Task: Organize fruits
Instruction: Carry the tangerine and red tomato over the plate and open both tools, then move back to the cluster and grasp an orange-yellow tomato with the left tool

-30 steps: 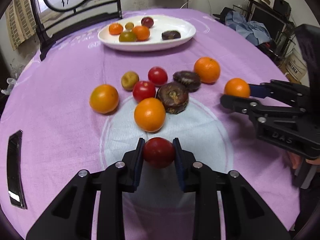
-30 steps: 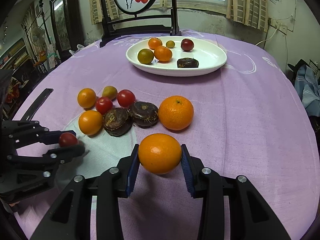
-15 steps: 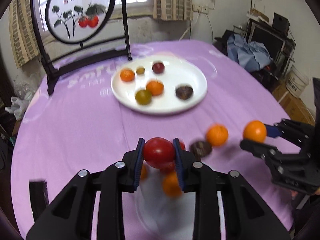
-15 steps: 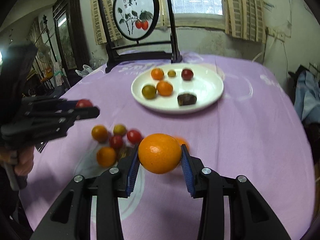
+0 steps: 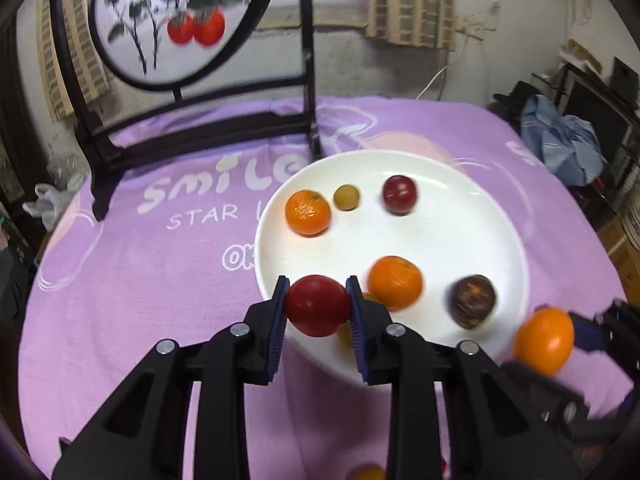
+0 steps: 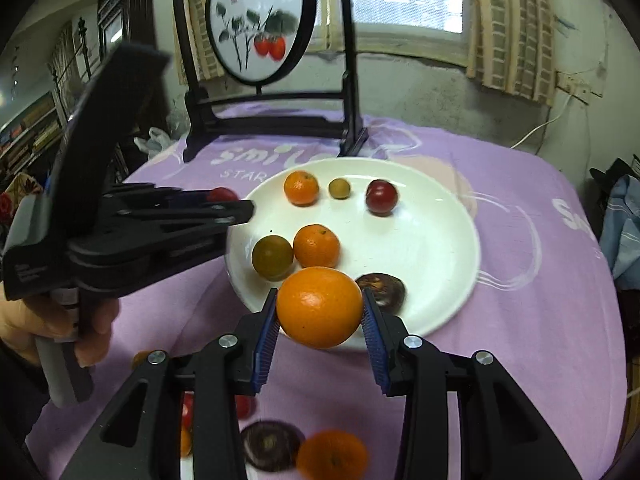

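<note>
From the left wrist view, a red tomato is seen clamped between the fingers of the left gripper, held over the near left rim of the white plate. The plate is already partly filled: a small orange far left, a little yellow-green fruit beside it, a dark red fruit farther right, another orange near the middle and a dark brown wrinkled fruit at the near right. At the right edge, a large orange is carried by the right gripper, blurred, just off the plate's near right rim.

In the right wrist view, that large orange is gripped firmly between the blue-padded fingers of the right gripper, above the plate's near rim. One more item is shown on the plate here, an olive-green fruit touching the middle orange. The left gripper is seen at the plate's left rim with its tomato partly hidden.

The job is judged about half done: six fruits are plated, two are being delivered, and more are left on the purple-clothed desk near the camera, including an orange, a dark fruit and small red ones.
</note>
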`<state>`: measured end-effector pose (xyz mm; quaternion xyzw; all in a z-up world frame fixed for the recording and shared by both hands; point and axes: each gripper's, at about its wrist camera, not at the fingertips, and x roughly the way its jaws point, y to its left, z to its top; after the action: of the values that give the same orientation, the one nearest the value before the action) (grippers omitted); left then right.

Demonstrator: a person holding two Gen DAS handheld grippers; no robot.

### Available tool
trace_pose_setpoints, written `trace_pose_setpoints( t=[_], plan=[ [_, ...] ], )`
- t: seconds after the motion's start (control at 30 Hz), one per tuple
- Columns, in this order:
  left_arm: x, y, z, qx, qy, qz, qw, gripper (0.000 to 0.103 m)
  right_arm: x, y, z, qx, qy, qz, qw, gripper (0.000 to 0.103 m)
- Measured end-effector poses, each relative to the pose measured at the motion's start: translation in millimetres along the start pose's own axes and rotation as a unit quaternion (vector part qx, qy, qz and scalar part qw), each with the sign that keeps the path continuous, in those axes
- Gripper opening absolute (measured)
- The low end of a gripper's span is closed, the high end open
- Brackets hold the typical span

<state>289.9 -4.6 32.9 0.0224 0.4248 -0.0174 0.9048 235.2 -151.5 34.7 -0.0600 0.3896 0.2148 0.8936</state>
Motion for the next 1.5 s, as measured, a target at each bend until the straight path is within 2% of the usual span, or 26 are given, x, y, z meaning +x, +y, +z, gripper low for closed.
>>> trace_pose_setpoints(
  t=[0.17,0.23,0.27,0.3,0.37,0.47,0.53,0.6,0.63,0.77,1.1,1.3,1.5],
  plan=[
    [28.7,1.2,5.9,-0.007,0.013,0.003,0.9999,0.028,26.2,2.4,2.1,-0.003,0.020,0.002,1.000,0.041],
    [33.4,1.8,8.6,-0.016,0.005,0.001,0.9999,0.046,34.3,0.2,1.7,0.003,0.031,0.003,1.000,0.041],
    [33.2,1.8,9.4,-0.020,-0.001,0.011,0.9997,0.068,37.2,-0.4,1.4,0.004,0.037,0.005,0.999,0.045],
    [29.9,1.6,9.4,-0.023,-0.015,0.021,0.9994,0.077,38.7,-1.1,1.1,0.005,0.039,0.006,0.999,0.052],
    [24.4,1.7,9.2,-0.023,-0.026,0.019,0.9992,0.078,34.6,-2.8,-0.9,0.011,0.031,0.001,0.999,0.054],
    [17.9,3.6,5.8,-0.026,-0.013,0.011,0.9995,0.078,23.6,-5.1,-6.1,0.018,0.024,0.002,1.000,0.055],
    [8.9,6.7,-0.7,-0.034,-0.015,0.012,0.9993,0.083,13.2,-4.8,-11.7,0.018,0.018,-0.007,1.000,0.055],
    [-3.4,10.3,-10.1,-0.042,-0.024,0.010,0.9988,0.085,1.3,-2.4,-19.4,0.009,0.013,-0.009,1.000,0.065],
    [-8.9,11.5,-14.6,-0.044,-0.026,0.009,0.9986,0.085,-2.9,-2.6,-22.0,0.008,0.010,-0.012,1.000,0.066],
    [-32.8,14.5,-33.0,-0.047,-0.029,-0.001,0.9985,0.086,-19.4,-6.4,-38.3,0.007,0.015,-0.017,1.000,0.066],
    [-91.7,18.4,-86.0,-0.042,-0.050,0.009,0.9978,0.090,-59.5,-18.2,-92.5,0.046,0.030,-0.030,0.998,0.070],
    [-98.7,28.2,-121.7,-0.024,-0.025,0.013,0.9993,0.090,-76.6,-15.9,-126.1,0.064,0.035,-0.031,0.997,0.071],
    [-90.8,31.1,-148.4,-0.015,0.004,0.010,0.9998,0.090,-83.4,1.7,-141.5,0.067,0.029,-0.021,0.997,0.071]
  ],
)
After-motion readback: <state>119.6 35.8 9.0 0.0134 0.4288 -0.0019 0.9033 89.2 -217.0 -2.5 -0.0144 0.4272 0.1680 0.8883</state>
